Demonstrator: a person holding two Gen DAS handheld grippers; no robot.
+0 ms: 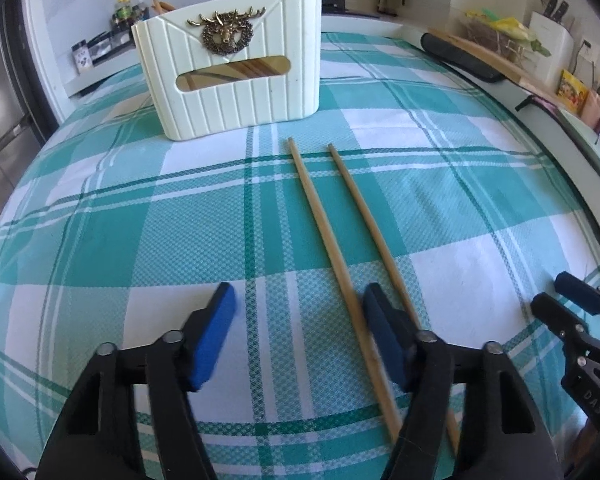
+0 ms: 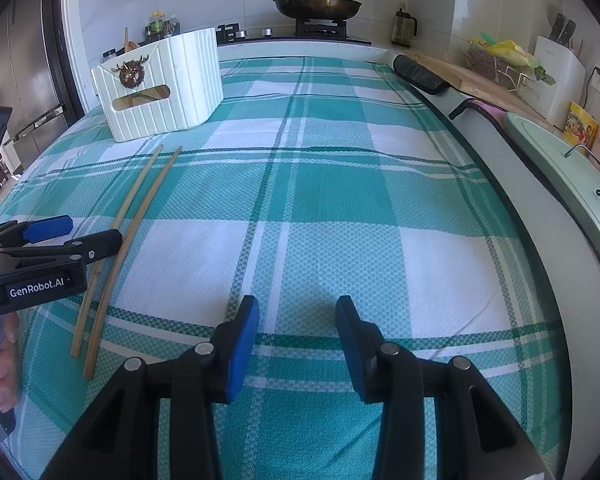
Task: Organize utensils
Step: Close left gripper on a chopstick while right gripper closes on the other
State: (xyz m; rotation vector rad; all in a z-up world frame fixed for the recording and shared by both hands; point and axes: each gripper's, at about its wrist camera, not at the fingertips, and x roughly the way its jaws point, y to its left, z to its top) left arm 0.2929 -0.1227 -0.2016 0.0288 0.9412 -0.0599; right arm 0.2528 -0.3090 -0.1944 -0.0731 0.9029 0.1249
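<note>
Wooden chopstick pair (image 1: 340,236) on green-checked worktop (image 1: 140,208); left gripper (image 1: 296,320) fingers parted astride one stick, right gripper (image 2: 296,332) fingers parted, empty.

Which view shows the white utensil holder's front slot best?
The left wrist view: the white utensil holder faces the camera nearly head-on, so wooden sticks show through its slot. The right wrist view shows the holder smaller and at an angle, with more of its side wall and the slot narrower.
</note>
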